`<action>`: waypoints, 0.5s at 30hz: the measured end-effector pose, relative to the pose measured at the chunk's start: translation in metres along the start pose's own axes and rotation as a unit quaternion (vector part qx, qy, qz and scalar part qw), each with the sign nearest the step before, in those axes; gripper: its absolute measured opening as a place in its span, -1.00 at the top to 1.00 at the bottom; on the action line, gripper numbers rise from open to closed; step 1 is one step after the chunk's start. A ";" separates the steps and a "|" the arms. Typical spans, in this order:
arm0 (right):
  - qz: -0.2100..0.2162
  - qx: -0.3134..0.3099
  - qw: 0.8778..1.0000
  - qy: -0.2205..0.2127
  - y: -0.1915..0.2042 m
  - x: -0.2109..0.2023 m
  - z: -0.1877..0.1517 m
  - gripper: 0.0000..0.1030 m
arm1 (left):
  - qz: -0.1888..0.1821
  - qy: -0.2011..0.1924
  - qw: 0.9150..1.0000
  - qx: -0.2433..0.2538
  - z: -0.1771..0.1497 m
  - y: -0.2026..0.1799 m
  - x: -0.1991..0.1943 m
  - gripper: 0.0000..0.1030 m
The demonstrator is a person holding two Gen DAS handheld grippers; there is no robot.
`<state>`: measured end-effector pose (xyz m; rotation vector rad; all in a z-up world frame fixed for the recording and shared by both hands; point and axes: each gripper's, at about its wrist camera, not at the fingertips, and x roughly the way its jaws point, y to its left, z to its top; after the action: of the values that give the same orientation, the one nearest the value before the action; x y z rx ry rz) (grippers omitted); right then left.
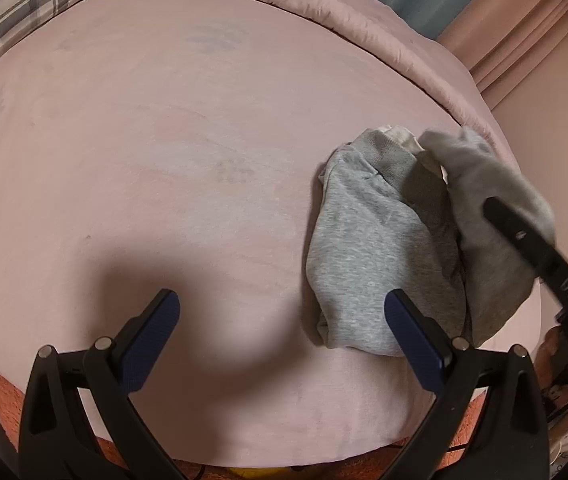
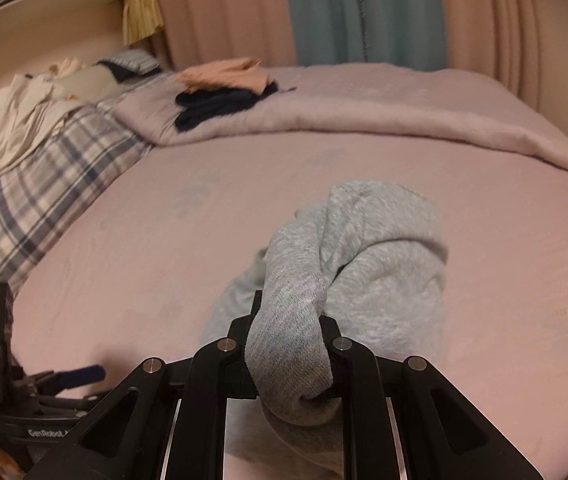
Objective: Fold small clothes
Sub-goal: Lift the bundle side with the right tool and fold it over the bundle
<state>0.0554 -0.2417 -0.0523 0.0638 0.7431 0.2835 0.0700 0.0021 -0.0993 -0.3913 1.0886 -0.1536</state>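
A small grey garment (image 1: 368,248) lies crumpled on the pink bed sheet (image 1: 164,160), right of centre in the left wrist view. My left gripper (image 1: 282,320) is open and empty, hovering just left of the garment; its right finger overlaps the garment's near edge. My right gripper (image 2: 290,320) is shut on a fold of the grey garment (image 2: 384,280) and lifts that part up off the bed. In the left wrist view the right gripper's black finger (image 1: 532,248) shows at the right, with cloth draped over it.
A pink duvet (image 2: 364,120) is bunched along the far side of the bed. Folded dark and peach clothes (image 2: 224,92) sit stacked on it. A plaid pillow (image 2: 44,184) and white cloth (image 2: 16,128) lie at the left. Curtains (image 2: 364,8) hang behind.
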 end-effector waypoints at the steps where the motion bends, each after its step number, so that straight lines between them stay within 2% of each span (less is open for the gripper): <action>1: 0.003 -0.003 1.000 0.006 0.003 0.003 -0.002 0.69 | 0.000 0.000 1.000 -0.001 0.000 0.001 0.000 -0.99; 7: 0.015 -0.010 0.999 0.039 0.013 0.020 -0.010 0.69 | 0.002 0.000 1.000 -0.004 -0.001 0.004 -0.001 -0.99; 15: 0.044 0.012 0.993 0.108 0.014 0.054 -0.027 0.68 | 0.003 0.004 1.000 -0.013 0.000 0.009 0.000 -0.99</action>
<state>0.0721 -0.2144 -0.1059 0.0896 0.9604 0.3690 0.0694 0.0105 -0.1034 -0.4108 1.1000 -0.1372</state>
